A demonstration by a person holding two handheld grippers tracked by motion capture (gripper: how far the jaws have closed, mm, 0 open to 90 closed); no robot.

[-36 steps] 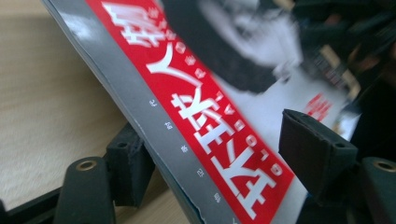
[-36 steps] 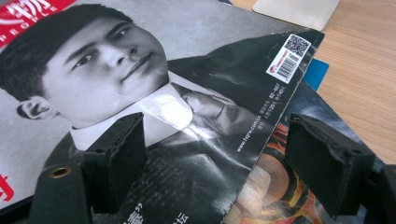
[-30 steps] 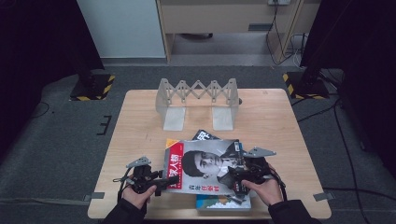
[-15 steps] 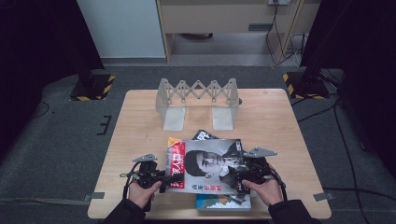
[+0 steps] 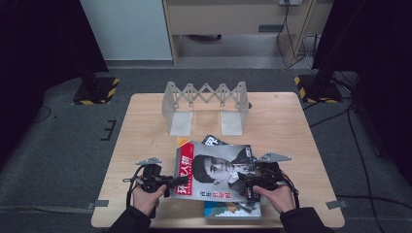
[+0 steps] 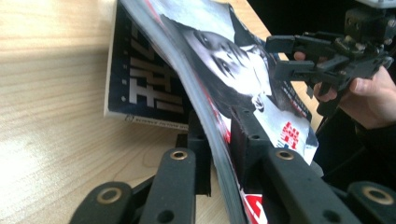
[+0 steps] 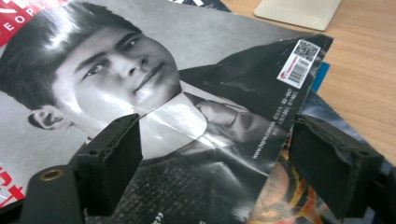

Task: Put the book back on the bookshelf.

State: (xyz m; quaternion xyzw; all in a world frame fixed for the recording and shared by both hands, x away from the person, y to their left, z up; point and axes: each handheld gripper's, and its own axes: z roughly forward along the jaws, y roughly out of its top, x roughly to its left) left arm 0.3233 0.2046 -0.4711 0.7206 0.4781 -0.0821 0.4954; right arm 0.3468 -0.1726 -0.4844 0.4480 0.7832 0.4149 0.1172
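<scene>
From above, the magazine (image 5: 216, 172) lies atop a stack at the table's (image 5: 291, 126) near edge. In the left gripper view, the left gripper (image 6: 219, 140) has just been closing and is clamped on its spine edge. In the right gripper view, the right gripper (image 7: 210, 158) hovers over the cover, jaws apart. One-sided lifting could tear the pages.

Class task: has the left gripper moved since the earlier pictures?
Yes. The left gripper has edged right along the table to the magazine; its jaws have just closed on it.
</scene>
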